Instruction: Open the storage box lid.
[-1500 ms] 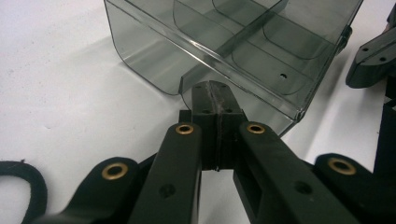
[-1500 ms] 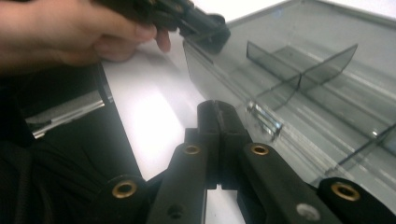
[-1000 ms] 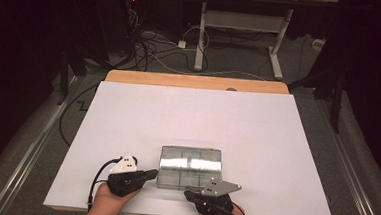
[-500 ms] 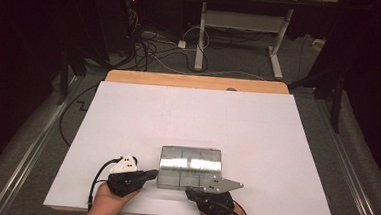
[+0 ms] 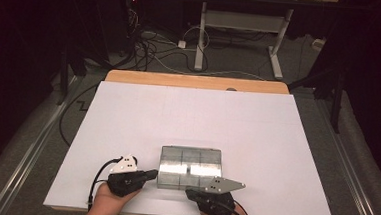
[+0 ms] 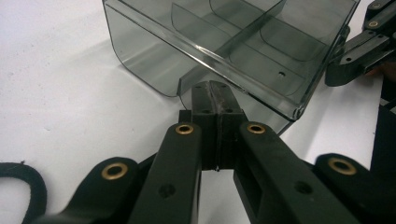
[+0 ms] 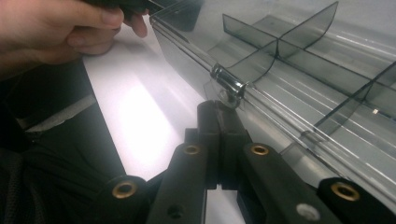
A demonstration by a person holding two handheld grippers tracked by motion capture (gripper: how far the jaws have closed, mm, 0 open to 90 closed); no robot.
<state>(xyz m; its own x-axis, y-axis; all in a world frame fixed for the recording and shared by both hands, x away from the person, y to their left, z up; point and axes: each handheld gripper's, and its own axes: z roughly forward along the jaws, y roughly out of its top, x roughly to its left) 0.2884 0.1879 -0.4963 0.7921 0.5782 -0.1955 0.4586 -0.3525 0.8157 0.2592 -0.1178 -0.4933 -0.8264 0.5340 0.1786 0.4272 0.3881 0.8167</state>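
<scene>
my forearms cut off by the high view's bottom edge | clear box runs past the left gripper view's top | far box end leaves right gripper view | its latch blurred

The worktop is a white sheet over a wooden top, whose bare wood shows as a strip along the far edge. A clear, smoke-tinted plastic box with inner dividers rests directly on it, near the middle of the near edge.
</scene>
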